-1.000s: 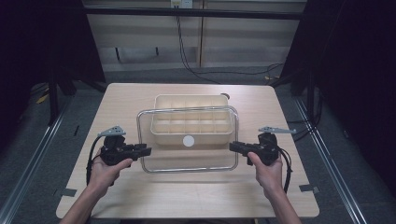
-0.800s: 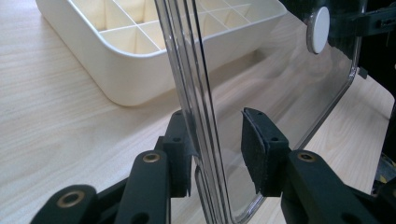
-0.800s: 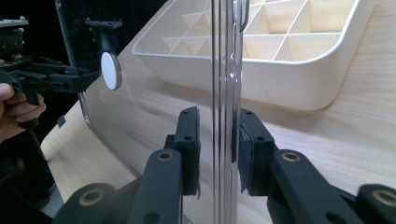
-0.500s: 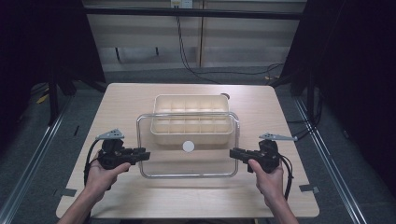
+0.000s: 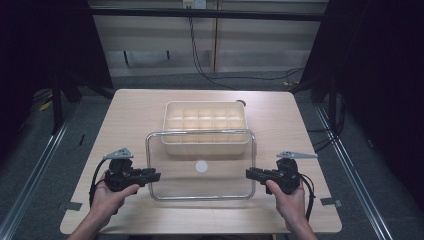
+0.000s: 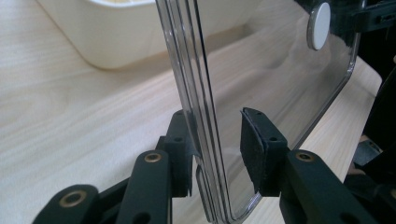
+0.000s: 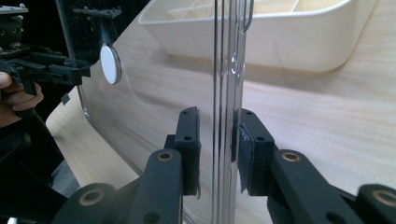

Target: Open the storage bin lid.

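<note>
Both tongs were clamped on one clear lid — the left tongs on its left edge, the right tongs on its right edge. In the high view the lid hung flat between the two hands above the near half of the worktop, its far edge overlapping the front wall of a cream tray that stood at the middle of the worktop. A small white round knob sat at the centre of the lid.

In the left gripper view the lid's ribbed rim ran up between the two black pads, with the tray behind it on the wood. In the right gripper view the rim stood upright between the pads, both pressed close against it — the knob showed at the left, and the other hand lay beyond it.
</note>
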Demonstrator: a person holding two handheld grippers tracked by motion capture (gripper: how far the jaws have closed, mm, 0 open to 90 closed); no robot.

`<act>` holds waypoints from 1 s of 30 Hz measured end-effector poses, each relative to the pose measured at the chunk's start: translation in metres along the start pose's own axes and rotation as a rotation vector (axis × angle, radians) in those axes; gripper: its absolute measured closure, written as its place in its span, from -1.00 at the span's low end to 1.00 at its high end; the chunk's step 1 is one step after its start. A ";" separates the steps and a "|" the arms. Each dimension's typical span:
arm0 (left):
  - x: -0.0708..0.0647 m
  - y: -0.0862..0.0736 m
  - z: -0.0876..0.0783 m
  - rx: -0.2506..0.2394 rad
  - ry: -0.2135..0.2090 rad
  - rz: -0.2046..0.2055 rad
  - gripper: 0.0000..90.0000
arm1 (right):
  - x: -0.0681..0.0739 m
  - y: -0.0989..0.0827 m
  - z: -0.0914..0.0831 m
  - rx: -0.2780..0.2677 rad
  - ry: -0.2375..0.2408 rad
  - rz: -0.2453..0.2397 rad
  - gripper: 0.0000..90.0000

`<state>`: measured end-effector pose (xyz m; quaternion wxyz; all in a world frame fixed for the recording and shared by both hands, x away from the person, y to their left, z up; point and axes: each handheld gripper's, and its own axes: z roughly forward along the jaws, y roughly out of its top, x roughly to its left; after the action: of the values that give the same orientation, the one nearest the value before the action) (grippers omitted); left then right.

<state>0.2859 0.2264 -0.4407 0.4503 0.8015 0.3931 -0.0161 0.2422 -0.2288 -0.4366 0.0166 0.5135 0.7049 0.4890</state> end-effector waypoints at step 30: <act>0.002 -0.018 0.023 0.078 0.017 0.001 0.35 | -0.017 -0.026 0.018 0.104 -0.052 0.031 0.56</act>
<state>0.2837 0.2161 -0.4680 0.4155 0.8187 0.3956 -0.0242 0.2411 -0.2296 -0.4729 0.0007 0.5370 0.7206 0.4386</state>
